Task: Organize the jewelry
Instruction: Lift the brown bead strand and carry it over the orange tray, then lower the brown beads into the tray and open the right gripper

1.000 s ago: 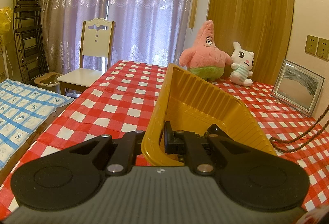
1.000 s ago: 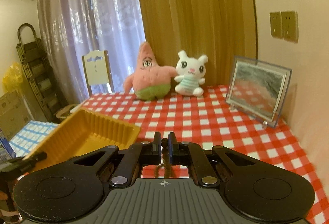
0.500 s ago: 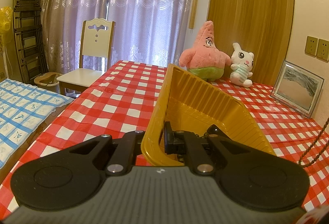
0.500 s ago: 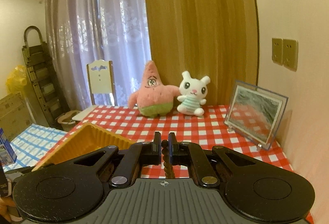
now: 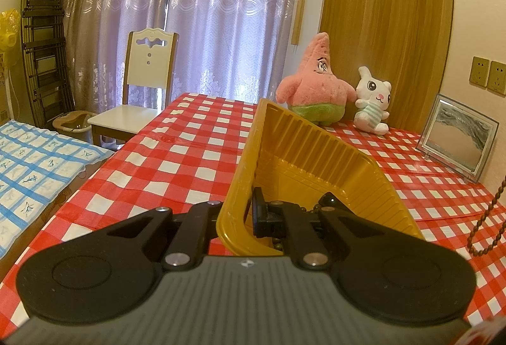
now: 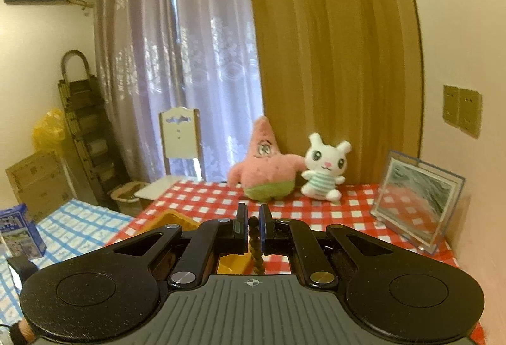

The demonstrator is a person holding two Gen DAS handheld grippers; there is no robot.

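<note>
My left gripper [image 5: 245, 212] is shut on the near left rim of a yellow ribbed plastic tray [image 5: 316, 161] and tilts it up off the red checked tablecloth [image 5: 177, 155]. Small dark beads [image 5: 311, 210] lie in the tray's near end by my finger. My right gripper [image 6: 253, 226] is shut on a brown bead necklace [image 6: 255, 250] and holds it high above the table. The necklace hangs as a loop at the right edge of the left wrist view [image 5: 485, 228]. The tray's corner [image 6: 175, 217] shows below the right gripper.
A pink star plush [image 5: 316, 85] and a white rabbit plush [image 5: 373, 101] sit at the table's far end. A framed sand picture [image 5: 458, 136] leans on the right wall. A white chair [image 5: 139, 92] stands at the far left, a blue checked bed [image 5: 28, 161] beside the table.
My right gripper has risen with the necklace, so the table and tray drop lower in its view. The necklace loop has lifted off the cloth. The left gripper and tray have held still.
</note>
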